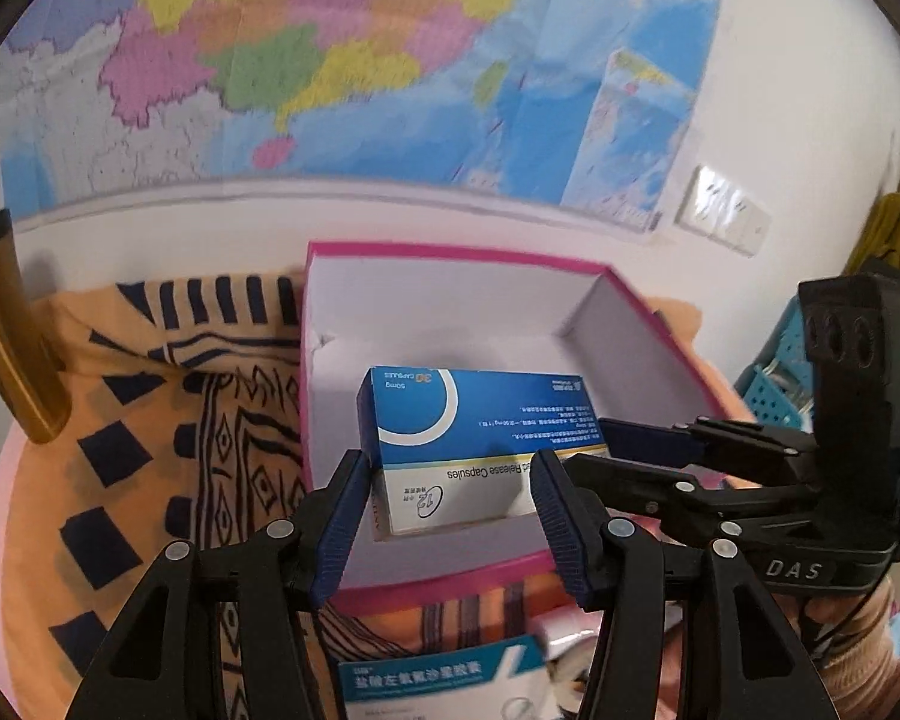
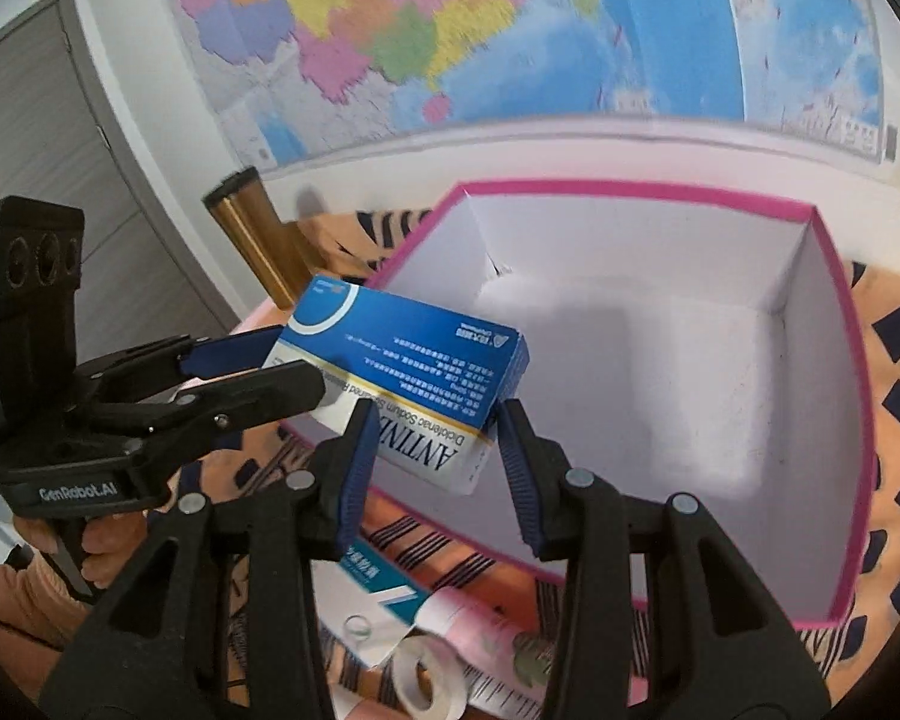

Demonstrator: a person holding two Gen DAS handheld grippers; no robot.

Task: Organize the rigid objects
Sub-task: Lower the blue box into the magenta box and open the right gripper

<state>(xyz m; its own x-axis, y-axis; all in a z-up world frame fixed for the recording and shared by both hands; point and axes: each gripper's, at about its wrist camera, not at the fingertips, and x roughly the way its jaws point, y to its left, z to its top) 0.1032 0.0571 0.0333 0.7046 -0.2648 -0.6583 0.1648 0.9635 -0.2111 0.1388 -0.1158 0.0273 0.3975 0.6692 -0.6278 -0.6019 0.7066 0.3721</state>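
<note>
A blue and white medicine box (image 1: pixel 474 438) (image 2: pixel 414 384) hangs over the near-left part of an open pink box (image 1: pixel 450 255) (image 2: pixel 630 186) with a white inside. My left gripper (image 1: pixel 450 510) (image 2: pixel 258 366) has its fingers on both sides of the medicine box. My right gripper (image 2: pixel 438 444) (image 1: pixel 624 450) also has a finger on each side of it. Both sets of pads touch the box. The pink box holds nothing else that shows.
An orange cloth with dark patterns (image 1: pixel 168 420) covers the table. A white and teal medicine box (image 1: pixel 438 678) (image 2: pixel 372 582), a tape roll (image 2: pixel 426 678) and a pink item lie near me. A brass cylinder (image 1: pixel 6 348) (image 2: pixel 258 240) stands left. A map hangs behind.
</note>
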